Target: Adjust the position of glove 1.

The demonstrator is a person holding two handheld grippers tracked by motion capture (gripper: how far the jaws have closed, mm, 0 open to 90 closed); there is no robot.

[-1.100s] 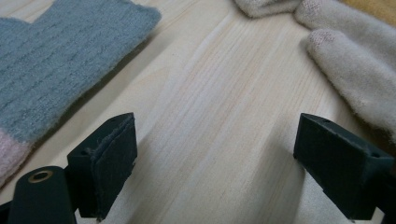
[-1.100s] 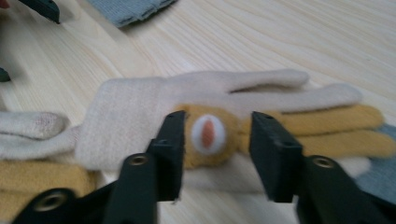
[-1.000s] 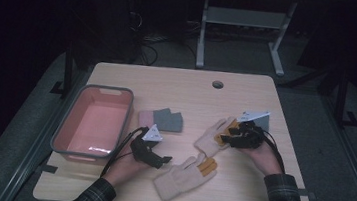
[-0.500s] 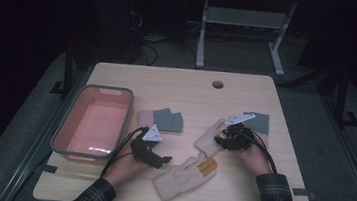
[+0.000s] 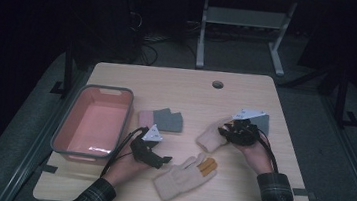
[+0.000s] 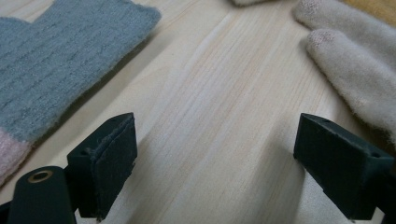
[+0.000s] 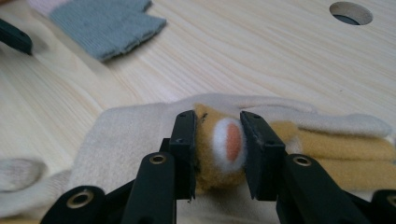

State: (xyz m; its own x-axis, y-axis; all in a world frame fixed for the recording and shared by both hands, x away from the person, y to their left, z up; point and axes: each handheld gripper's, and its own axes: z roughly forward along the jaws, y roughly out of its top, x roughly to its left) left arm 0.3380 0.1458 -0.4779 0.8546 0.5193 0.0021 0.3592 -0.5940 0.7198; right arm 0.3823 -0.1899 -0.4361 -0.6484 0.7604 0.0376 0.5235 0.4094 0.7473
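On the table (image 5: 178,88), right gripper (image 7: 218,140) pinches cream glove (image 7: 126,135).

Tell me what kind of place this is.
Likely a lab data-collection station: a bare wooden table with a cable hole, a metal stand and loose cables on a dark floor behind.

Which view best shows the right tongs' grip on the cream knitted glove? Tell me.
The right gripper view: the right tongs pinch a mustard fingertip of the cream knitted glove, jaws closed on it. The high view shows that glove small, under the hand. The left gripper view shows only a cream edge, identity uncertain.
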